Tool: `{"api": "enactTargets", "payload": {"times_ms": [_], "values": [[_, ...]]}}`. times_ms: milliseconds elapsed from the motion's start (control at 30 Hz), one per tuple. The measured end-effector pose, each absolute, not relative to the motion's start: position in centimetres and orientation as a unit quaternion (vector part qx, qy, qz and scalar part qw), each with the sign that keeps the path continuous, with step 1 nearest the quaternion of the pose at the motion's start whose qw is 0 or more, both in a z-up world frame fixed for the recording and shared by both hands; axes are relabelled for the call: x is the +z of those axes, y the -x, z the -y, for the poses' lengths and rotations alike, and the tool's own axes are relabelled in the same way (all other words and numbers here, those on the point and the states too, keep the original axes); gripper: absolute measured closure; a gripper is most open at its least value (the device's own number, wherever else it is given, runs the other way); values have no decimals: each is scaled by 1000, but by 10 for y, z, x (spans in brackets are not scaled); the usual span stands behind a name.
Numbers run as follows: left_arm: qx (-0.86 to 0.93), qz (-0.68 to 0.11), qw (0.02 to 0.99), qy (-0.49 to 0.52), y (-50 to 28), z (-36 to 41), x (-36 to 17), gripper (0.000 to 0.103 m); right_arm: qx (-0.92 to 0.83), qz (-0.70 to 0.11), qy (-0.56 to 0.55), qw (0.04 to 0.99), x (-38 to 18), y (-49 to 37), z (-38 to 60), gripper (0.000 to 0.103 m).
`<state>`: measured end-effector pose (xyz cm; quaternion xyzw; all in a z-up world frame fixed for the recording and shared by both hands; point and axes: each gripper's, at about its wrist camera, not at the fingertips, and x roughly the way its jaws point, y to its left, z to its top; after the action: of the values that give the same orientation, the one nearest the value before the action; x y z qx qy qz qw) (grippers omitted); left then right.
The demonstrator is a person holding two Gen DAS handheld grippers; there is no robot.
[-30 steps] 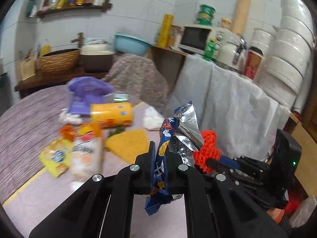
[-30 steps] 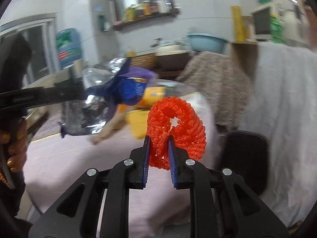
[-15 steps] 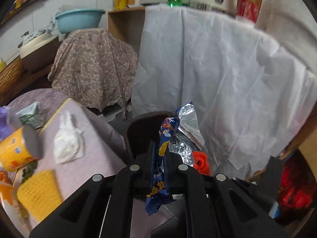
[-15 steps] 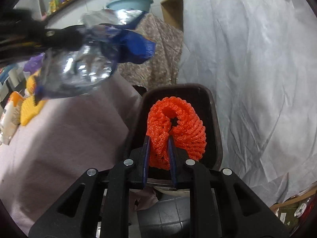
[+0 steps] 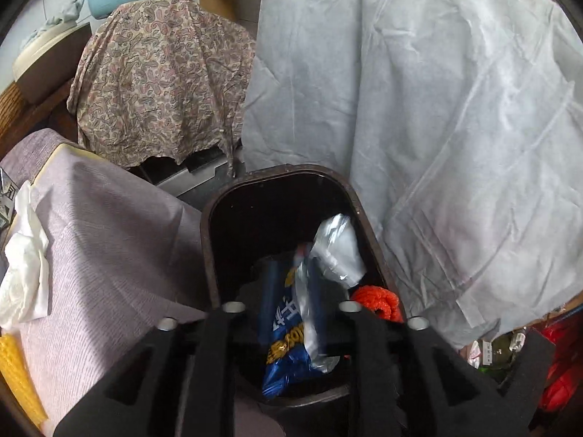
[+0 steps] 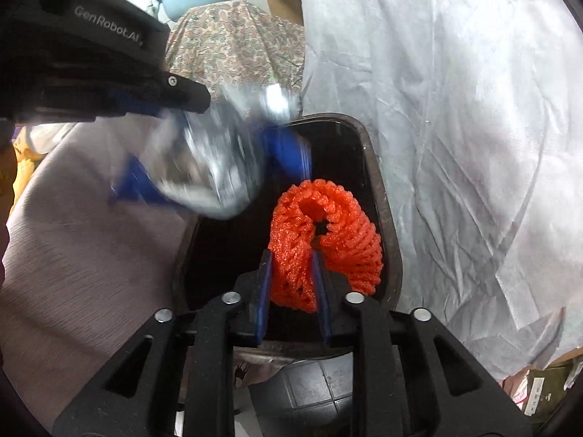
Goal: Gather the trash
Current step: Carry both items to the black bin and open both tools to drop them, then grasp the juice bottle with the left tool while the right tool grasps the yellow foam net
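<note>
1. Orange foam netting (image 6: 324, 240) sits between the right tongs (image 6: 291, 291), whose jaws have just been opening, above the dark bin (image 6: 386, 218).
2. Blue-and-silver snack wrapper (image 5: 295, 320) hangs blurred between the left tongs (image 5: 291, 309), jaws likewise just opening and now apart, over the bin's mouth.
3. White tissue (image 5: 25, 266) lies far left on the lilac-covered bench (image 5: 109, 255).

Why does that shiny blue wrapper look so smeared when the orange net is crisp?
Right wrist view: the wrapper is motion-blurred, while the net and bin stay sharp. Left wrist view: the wrapper smears slightly, and the fisheye bends the picture's edges.
</note>
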<state>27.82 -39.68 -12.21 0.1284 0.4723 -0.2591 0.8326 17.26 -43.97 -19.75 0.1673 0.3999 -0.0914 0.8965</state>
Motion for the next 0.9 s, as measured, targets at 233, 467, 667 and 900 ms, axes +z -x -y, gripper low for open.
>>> {"api": "enactTargets", "payload": {"times_ms": [233, 467, 667, 900], "values": [[-272, -445, 848, -99, -268, 381, -95, 31, -105, -381, -163, 904, -192, -161, 433, 36], [-293, -376, 876, -76, -231, 319, -33, 13, -114, -359, -149, 914, -170, -142, 418, 26], [-273, -325, 903, -72, -189, 236, 3, 6, -82, -339, -134, 928, -133, -129, 380, 22], [-205, -303, 929, -58, -163, 148, 14, 6, -20, -316, -99, 943, -93, -122, 322, 22]]}}
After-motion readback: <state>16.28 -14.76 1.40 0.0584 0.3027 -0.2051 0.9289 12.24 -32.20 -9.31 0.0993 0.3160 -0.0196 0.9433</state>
